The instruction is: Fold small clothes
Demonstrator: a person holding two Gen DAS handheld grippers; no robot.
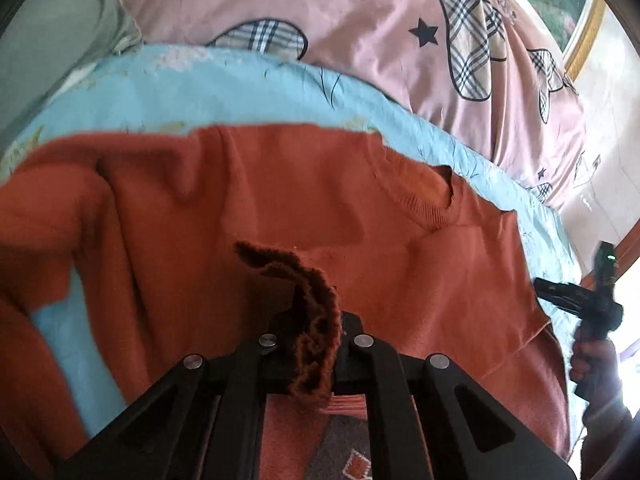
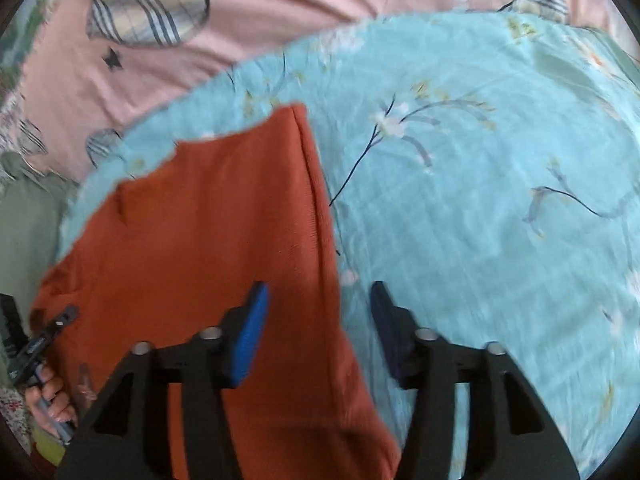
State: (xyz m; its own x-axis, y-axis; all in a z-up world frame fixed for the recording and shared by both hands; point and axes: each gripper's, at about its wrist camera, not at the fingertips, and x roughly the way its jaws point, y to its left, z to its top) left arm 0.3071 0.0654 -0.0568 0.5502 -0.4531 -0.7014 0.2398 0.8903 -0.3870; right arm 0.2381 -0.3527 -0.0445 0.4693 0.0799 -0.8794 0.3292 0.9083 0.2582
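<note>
Left gripper (image 1: 316, 340) clamped on ribbed edge of orange sweater (image 1: 280, 184); right gripper (image 2: 320, 320) jaws spread, holding nothing, straddling sweater's side edge. Sweater lies on light blue floral sheet (image 2: 480, 160), pink quilt (image 1: 360, 20) beyond

Open bedspread to my right

Bare blue bedspread (image 2: 480, 200) beside the sweater's (image 2: 200, 220) right edge; pink quilt (image 2: 280, 20) heaps along its far edge, I think.
</note>
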